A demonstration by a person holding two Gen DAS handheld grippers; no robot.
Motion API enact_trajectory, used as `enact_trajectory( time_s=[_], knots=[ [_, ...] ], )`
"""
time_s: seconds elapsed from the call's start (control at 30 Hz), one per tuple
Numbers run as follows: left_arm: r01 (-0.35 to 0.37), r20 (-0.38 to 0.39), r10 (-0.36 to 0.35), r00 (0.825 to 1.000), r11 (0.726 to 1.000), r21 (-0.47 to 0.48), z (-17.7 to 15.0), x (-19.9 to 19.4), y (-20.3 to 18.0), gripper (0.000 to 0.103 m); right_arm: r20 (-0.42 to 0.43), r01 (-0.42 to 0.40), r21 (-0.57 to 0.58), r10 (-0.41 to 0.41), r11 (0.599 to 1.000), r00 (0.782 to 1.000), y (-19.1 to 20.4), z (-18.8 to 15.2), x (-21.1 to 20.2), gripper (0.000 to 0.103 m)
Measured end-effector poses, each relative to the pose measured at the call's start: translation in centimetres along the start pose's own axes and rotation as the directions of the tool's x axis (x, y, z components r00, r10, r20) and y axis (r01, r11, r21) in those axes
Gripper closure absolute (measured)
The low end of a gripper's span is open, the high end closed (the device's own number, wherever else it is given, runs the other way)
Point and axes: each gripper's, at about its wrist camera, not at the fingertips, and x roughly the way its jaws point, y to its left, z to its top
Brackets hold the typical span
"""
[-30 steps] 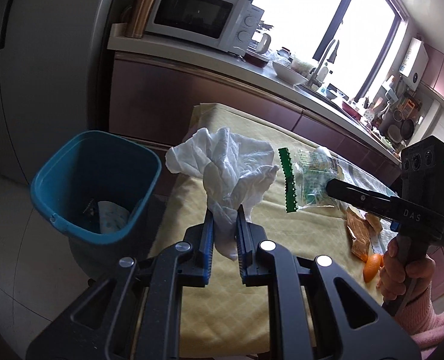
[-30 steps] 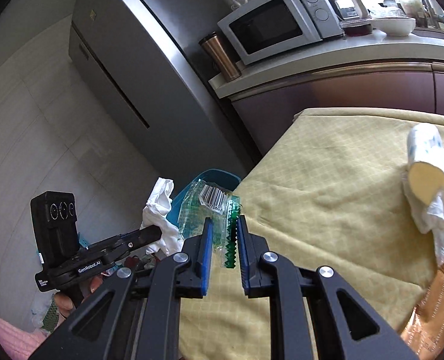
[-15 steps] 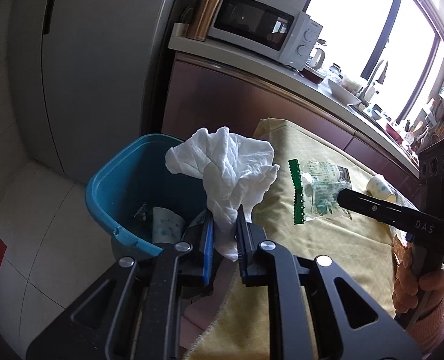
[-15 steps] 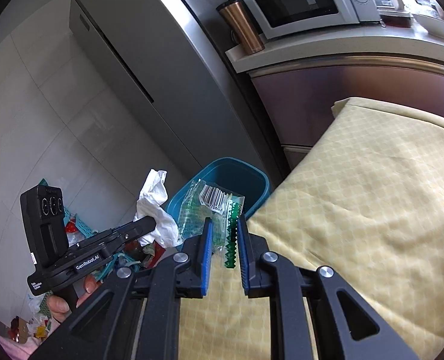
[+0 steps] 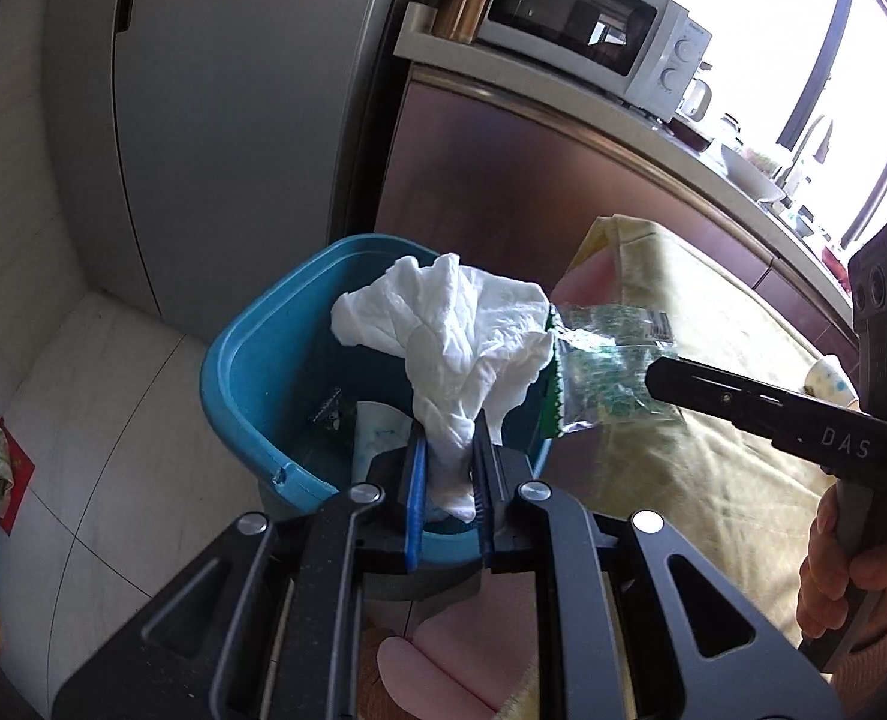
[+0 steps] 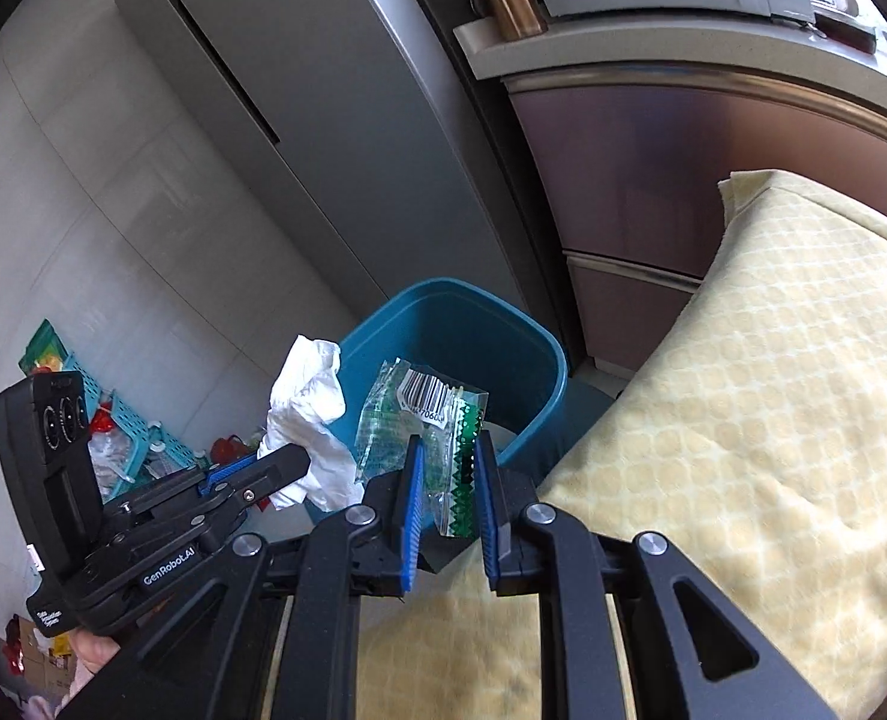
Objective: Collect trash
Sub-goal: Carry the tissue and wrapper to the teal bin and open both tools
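My left gripper is shut on a crumpled white tissue, held right over the mouth of the blue trash bin. The bin has a few scraps at its bottom. My right gripper is shut on a clear plastic wrapper with green print and a barcode. In the left wrist view the wrapper hangs beside the tissue, over the bin's right rim. In the right wrist view the bin lies just beyond the wrapper, and the left gripper holds the tissue to the left.
The bin stands on the floor at the corner of a table under a yellow quilted cloth. A grey fridge and a counter with a microwave stand behind. Clutter and a turquoise basket lie on the floor at the left.
Both grippers have moved off the table toward the bin and sunk a little, each carrying its trash. The tissue now hangs over the bin's opening; the wrapper has come close beside it.
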Motion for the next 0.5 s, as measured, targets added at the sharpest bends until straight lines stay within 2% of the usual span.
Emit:
enact_trajectory(
  time_s=[0.3,0.5],
  knots=[
    [-0.015,-0.061,0.014,0.998,1.000,-0.017,-0.1,3.5,0.1,0.087,-0.086,0.032,-0.005,-0.032,0.999,0.996,0.5,0.6,3.7,0.084],
    [-0.028,-0.091,0.024,0.996,0.999,-0.044,-0.4,5.1,0.6,0.084,-0.081,0.044,-0.010,-0.045,0.999,0.996,0.6,0.9,4.1,0.080]
  ],
)
